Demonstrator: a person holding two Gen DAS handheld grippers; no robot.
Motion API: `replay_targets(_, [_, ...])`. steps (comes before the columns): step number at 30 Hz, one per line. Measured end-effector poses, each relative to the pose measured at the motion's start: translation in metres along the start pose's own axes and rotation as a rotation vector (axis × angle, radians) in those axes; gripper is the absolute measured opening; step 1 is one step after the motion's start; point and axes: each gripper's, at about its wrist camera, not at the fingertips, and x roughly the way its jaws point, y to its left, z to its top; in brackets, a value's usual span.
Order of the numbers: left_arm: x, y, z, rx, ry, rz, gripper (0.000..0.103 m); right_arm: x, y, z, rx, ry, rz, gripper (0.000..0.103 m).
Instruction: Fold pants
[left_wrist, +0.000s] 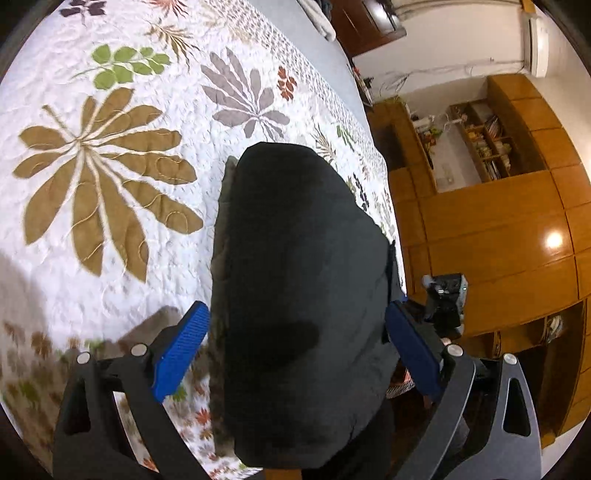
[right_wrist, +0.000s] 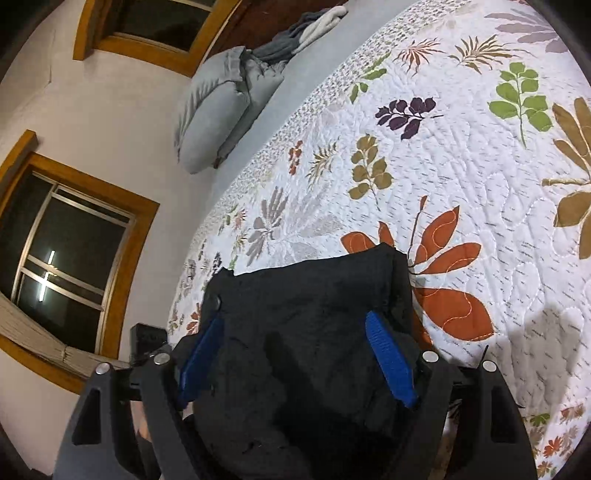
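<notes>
**Folded bundle between wide tongs, close to the bed's edge**

The black pants (left_wrist: 295, 295) lie in a compact folded bundle on the leaf-patterned quilt (left_wrist: 110, 229), near the edge of the bed, with the wooden floor (left_wrist: 498, 240) just beyond in the left wrist view; a grey lining or underlayer peeks out along one side of the bundle, so the layers are not squarely stacked.

The left tongs (left_wrist: 297, 350) stand spread wide, one blue pad on either flank of the bundle, and I judge them not clamped on anything; the right tongs (right_wrist: 295, 354) are likewise spread, with the dark cloth bulging up between the pads (whether the pads actually press the fabric there I cannot tell).

Risks from here, as I judge them: a closing of either pair would pinch only the top layers, and a lift would then peel the fold open; the cloth looks thick and soft, so a shallow bite could slip off the ribbed pads; a push towards the bed's edge could send the bundle over it onto the floor; dragging the bundle could also ruck the quilt and skew the stack further.

Farther out, grey pillows (right_wrist: 221, 118) lie at the head of the bed, and wooden shelving (left_wrist: 487, 140) lines the wall, both well apart from the work.
</notes>
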Motion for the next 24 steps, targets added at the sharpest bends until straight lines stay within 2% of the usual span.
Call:
replay_targets(2, [0.005,0.001,0.005,0.01,0.024,-0.013,0.096,-0.019,0.001,-0.001,-0.001,-0.04,0.031,0.083])
replay_targets(4, [0.01,0.002,0.01,0.011,0.046,-0.041,0.096,-0.03,-0.005,-0.005,0.006,-0.043,0.008,0.089])
replay_targets(5, [0.012,0.002,0.012,0.01,0.055,-0.055,0.096,-0.034,-0.012,-0.007,0.021,-0.03,0.001,0.089])
replay_targets(7, [0.017,0.004,0.017,0.009,0.079,-0.085,0.096,-0.037,-0.03,-0.013,0.076,0.026,-0.01,0.098])
replay_targets(12, [0.03,0.008,0.021,0.011,0.134,-0.122,0.097,-0.034,-0.063,-0.029,0.2,0.143,0.039,0.1])
replay_targets(18, [0.035,0.015,0.021,-0.016,0.168,-0.132,0.097,-0.011,-0.053,-0.036,0.15,0.259,0.086,0.1])
replay_targets(20, [0.035,0.019,0.021,-0.022,0.166,-0.129,0.097,0.002,-0.048,-0.037,0.124,0.304,0.077,0.1])
replay_targets(24, [0.039,0.025,0.024,-0.045,0.175,-0.101,0.098,0.015,-0.042,-0.039,0.107,0.337,0.067,0.1])
